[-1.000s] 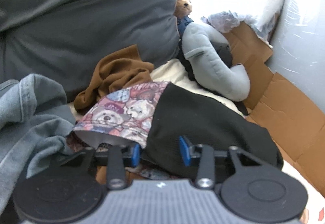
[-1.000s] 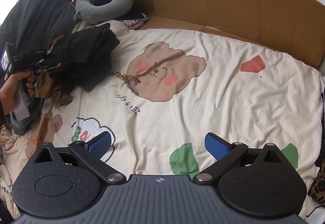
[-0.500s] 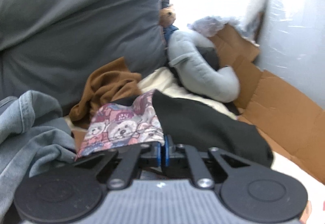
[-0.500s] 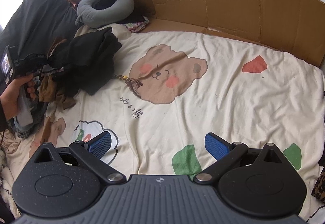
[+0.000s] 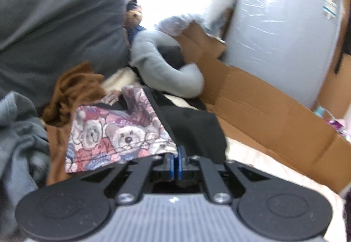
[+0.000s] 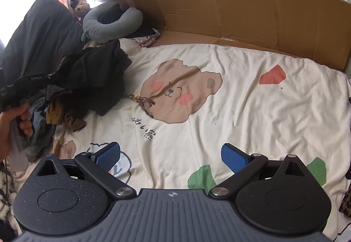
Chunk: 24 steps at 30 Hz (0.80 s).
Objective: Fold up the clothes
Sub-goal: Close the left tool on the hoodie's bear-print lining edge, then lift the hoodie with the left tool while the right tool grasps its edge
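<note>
In the left wrist view my left gripper (image 5: 174, 163) is shut on the edge of a black garment (image 5: 193, 125), and the hem of a bear-print cloth (image 5: 114, 132) lies against the same pads. The right wrist view shows the black garment (image 6: 92, 71) raised off the clothes pile at the left, next to a hand (image 6: 11, 119) holding the left gripper. A brown garment (image 5: 74, 88) and a grey-blue denim piece (image 5: 19, 132) lie in the pile. My right gripper (image 6: 171, 156) stands open above the cream bear-print bedsheet (image 6: 219, 110), with nothing between its fingers.
A dark grey pillow (image 5: 54, 22), a grey neck pillow (image 6: 109, 25) and a small teddy bear (image 6: 82, 7) sit at the bed's head. A cardboard wall (image 6: 241, 11) lines the far side. A small tasselled cord (image 6: 142, 101) lies on the sheet.
My left gripper went from open to shut on the black garment's edge and has drawn it and the bear-print cloth up and back. The right gripper stayed open, barely moving.
</note>
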### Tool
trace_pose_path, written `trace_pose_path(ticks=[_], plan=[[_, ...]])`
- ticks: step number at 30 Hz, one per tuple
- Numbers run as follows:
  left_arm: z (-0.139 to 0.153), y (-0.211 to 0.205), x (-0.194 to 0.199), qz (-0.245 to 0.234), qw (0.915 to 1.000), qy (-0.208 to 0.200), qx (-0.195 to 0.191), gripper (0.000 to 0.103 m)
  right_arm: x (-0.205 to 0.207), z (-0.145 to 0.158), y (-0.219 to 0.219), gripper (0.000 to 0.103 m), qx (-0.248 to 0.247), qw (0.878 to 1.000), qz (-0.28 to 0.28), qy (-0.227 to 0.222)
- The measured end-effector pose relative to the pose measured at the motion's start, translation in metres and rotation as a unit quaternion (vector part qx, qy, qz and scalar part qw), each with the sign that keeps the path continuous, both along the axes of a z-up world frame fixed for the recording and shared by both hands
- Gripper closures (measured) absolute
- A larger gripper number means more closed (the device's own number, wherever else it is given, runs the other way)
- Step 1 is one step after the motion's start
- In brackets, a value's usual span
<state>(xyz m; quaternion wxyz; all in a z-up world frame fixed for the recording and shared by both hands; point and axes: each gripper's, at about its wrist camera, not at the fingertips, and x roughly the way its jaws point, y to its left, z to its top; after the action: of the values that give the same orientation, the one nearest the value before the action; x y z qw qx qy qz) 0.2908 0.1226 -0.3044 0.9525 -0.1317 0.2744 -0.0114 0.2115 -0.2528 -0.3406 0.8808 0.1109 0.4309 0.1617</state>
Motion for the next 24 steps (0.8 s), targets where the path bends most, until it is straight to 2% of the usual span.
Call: trace_pose_path(ticks=[2,7,11,24], plan=[[0.002,-0.012,-0.005,-0.018,0.9998,-0.002,-0.002,0.099,0.001,0.001,0.0,0.017,0.003,1.0,0.002,0.003],[0.005,-0.04,-0.012,-0.059,0.9981,0.003,-0.016,0.099,0.002,0.005,-0.001,0.019,0.021,1.0,0.005,0.003],[0.005,-0.061,-0.022,-0.097,0.995,0.012,-0.023,0.099,0.001,0.005,-0.006,0.028,0.05,0.999,0.011,0.011],[-0.003,-0.115,-0.06,-0.192,0.9802,0.038,-0.03,0.1,0.003,0.012,-0.007,0.033,0.115,0.993,0.02,0.027]])
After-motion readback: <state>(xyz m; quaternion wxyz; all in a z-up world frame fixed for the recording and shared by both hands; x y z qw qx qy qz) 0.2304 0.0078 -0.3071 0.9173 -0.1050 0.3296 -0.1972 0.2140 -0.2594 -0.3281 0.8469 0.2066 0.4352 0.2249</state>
